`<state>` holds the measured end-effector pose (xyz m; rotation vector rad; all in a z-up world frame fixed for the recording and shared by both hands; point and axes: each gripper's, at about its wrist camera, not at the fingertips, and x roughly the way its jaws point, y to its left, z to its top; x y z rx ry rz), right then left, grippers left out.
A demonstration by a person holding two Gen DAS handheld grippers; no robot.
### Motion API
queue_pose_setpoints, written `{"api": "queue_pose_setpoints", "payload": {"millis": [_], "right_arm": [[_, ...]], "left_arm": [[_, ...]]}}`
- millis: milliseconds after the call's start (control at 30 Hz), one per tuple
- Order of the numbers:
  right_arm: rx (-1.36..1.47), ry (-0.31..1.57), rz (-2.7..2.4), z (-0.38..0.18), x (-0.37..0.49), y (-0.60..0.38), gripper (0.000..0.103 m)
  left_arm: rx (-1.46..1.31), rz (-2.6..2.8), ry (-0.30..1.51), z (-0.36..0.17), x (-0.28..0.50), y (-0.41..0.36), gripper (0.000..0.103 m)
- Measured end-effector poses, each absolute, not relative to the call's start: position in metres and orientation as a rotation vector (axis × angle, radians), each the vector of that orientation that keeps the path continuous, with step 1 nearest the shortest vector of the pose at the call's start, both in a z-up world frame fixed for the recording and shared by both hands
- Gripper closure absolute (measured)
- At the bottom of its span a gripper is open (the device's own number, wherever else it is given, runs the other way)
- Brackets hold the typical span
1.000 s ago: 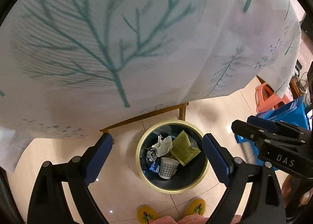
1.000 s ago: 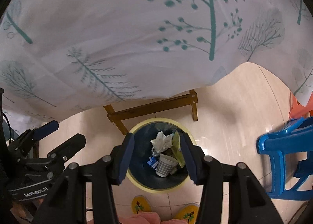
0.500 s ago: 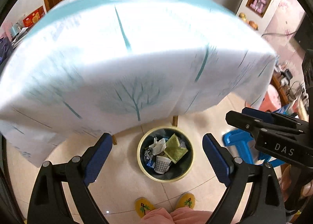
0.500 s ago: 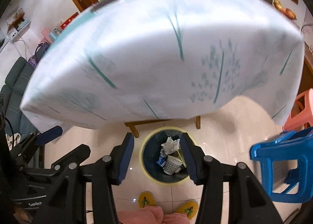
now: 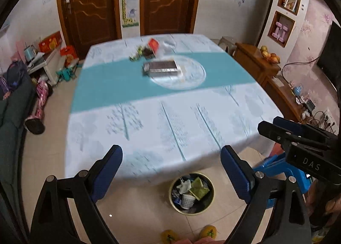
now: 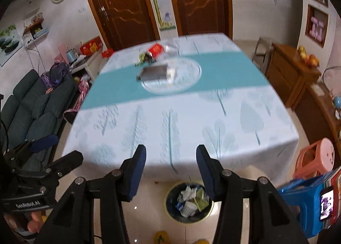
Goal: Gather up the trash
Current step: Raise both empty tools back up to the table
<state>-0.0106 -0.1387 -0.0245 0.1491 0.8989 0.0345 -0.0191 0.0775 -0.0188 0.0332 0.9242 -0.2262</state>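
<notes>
Trash bin (image 5: 191, 193): round, yellow-rimmed, dark inside, low centre of the left wrist frame on the tiled floor, just under the near table edge
Bin contents: crumpled white paper (image 5: 185, 184), a green wrapper (image 5: 199, 188), a checked paper cup (image 5: 188, 201), blue scraps
Trash on table (image 5: 147, 51): far side, upper centre of frame; a red packet, small green bits, blurred
Grey box (image 5: 161, 67): flat, partly on a clear round plate (image 5: 187, 77) upon the teal stripe
Table (image 5: 166, 128): white cloth with teal tree prints, filling mid-frame between grippers and the far trash
Left gripper (image 5: 171, 171): released, blue pads wide apart, nothing between them
Right gripper (image 6: 171, 170): released, pads parted, empty, above the bin
Surroundings: blue stool (image 6: 302, 199) lower right, pink stool (image 6: 315, 158) beside it, dark sofa (image 6: 27, 111) at left, two brown doors behind
Person: yellow slippers (image 5: 208, 231) at bottom edge
</notes>
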Motion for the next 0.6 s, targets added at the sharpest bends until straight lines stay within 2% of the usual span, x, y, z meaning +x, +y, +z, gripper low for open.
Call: {"api": "queue_pose_setpoints", "payload": {"millis": [233,500,600], "right_arm": [[0.172,0.887,0.05,-0.012,0.002,-0.12,0.054],[0.121,0.91,0.125,-0.016,0.037,-0.106,0.054],[0.088,0.92,0.152,-0.021,0.059,-0.108,0.049]], "left_arm": [[0.034,-0.18,0.912,0.007,-0.004,0.102,0.011],[0.009,-0.149,0.968,-0.009,0.025,0.11,0.011],[-0.016,-0.121,0.989,-0.017,0.049,0.107,0.011]]}}
